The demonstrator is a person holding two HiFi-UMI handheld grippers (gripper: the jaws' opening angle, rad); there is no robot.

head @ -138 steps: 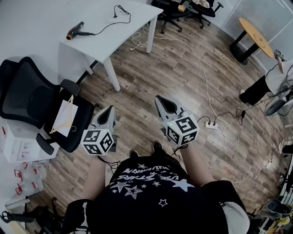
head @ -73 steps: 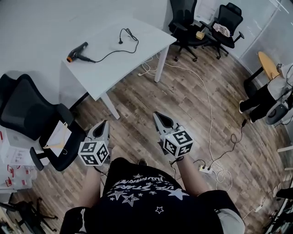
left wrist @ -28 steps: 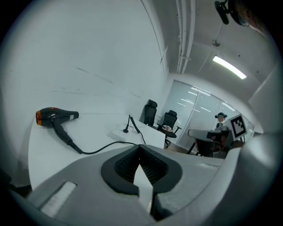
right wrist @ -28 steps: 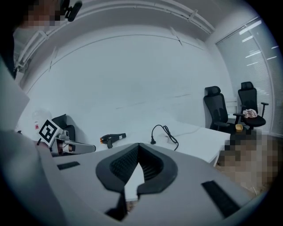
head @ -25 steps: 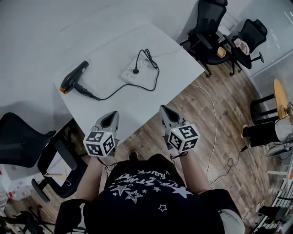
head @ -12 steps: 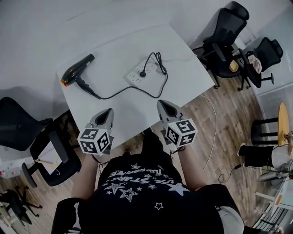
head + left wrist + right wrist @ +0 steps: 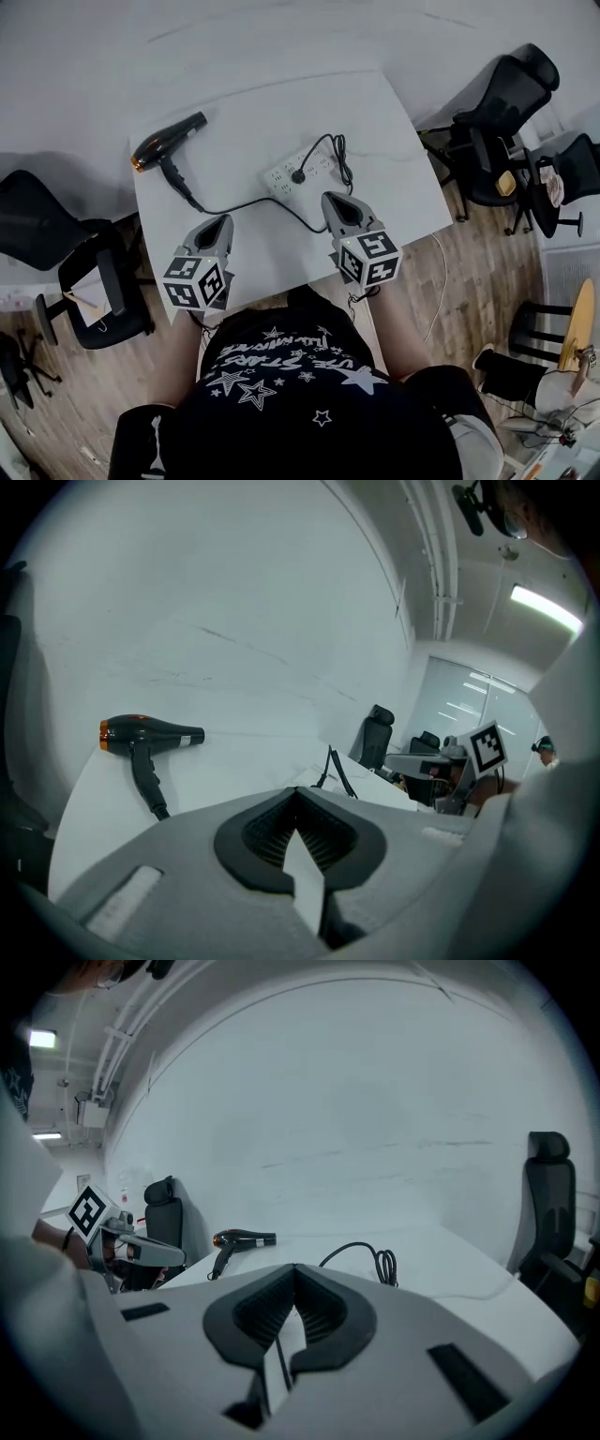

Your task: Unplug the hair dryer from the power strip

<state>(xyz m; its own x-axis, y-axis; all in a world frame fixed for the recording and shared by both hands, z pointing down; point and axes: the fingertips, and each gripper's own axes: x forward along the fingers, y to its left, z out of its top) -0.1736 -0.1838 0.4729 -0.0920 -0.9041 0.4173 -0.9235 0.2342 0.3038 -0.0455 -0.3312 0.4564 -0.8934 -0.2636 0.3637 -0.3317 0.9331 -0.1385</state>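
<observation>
Since half a second back, the right hand-held gripper (image 7: 336, 201) and left hand-held gripper (image 7: 217, 225) have been coming in over the desk's (image 7: 394, 141) front edge. The hair dryer (image 7: 169, 142) is lying at the desk's far left, its cord (image 7: 246, 202) running to a plug (image 7: 298, 175) seemingly sitting in the white power strip (image 7: 314, 161). The right hand-held gripper is hovering just short of that strip. Both are holding their jaws pressed together, pinching nothing.
</observation>
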